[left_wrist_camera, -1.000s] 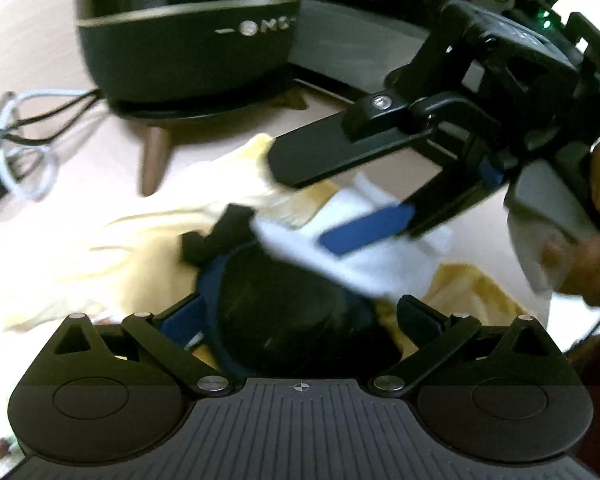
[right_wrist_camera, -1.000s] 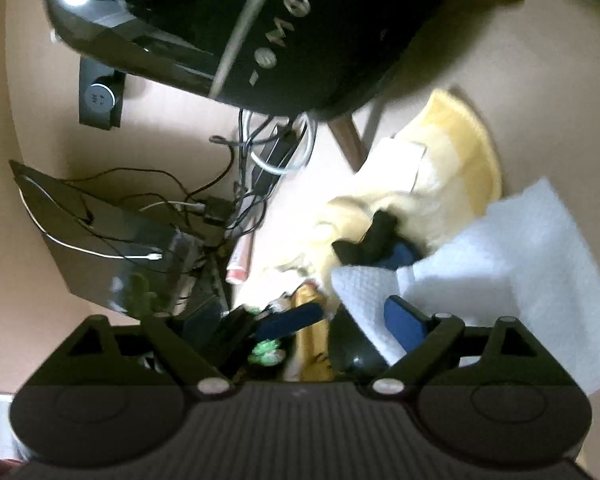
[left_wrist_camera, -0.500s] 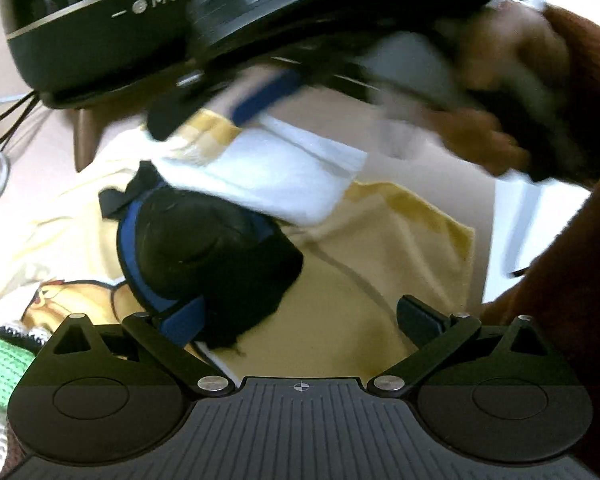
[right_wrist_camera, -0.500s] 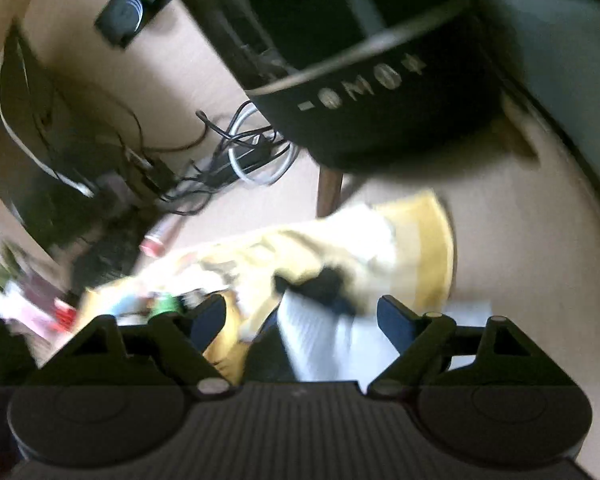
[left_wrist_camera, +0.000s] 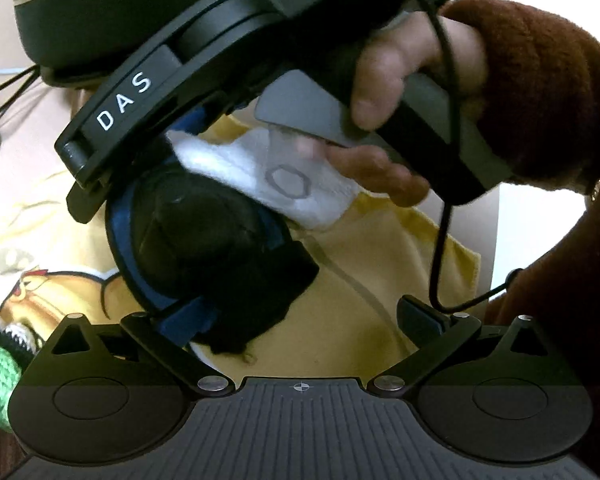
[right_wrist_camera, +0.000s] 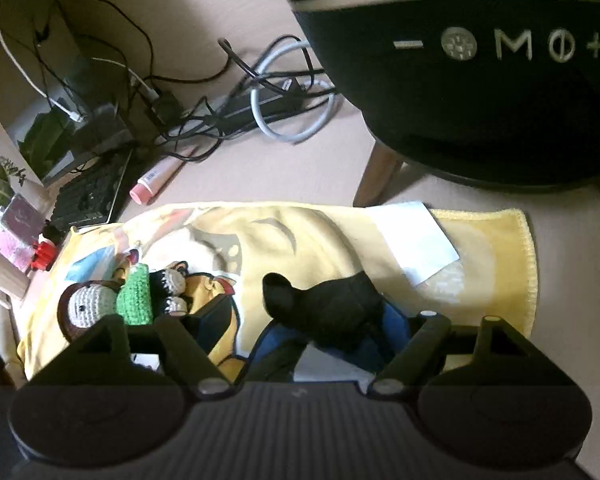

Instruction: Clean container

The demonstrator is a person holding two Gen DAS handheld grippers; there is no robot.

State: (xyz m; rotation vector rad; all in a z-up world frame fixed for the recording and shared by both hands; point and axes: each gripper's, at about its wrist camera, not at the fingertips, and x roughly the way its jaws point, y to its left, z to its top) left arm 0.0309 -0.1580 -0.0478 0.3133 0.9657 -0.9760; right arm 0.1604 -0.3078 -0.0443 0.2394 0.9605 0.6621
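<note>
Black, blue-rimmed container (left_wrist_camera: 204, 236) is lying on a yellow printed cloth (left_wrist_camera: 380, 280) in the left wrist view, sitting against the left claw's (left_wrist_camera: 300, 320) near-left finger (left_wrist_camera: 188, 316), while the other finger is standing well apart, so the jaws are gaping wide and gripping nothing. White wipe (left_wrist_camera: 284, 176) is resting on the container's upper edge under the right claw (left_wrist_camera: 172, 136), whose finger gap is hidden there; a hand (left_wrist_camera: 396, 80) is holding its handle. Right wrist view: right claw (right_wrist_camera: 304, 332) is spreading wide over the container (right_wrist_camera: 332, 312), clamping nothing visible. Crocheted doll (right_wrist_camera: 120, 300) is lying on the cloth (right_wrist_camera: 300, 240), black speaker (right_wrist_camera: 480, 80) and cables (right_wrist_camera: 236, 92) are sitting on the counter (right_wrist_camera: 572, 260).
</note>
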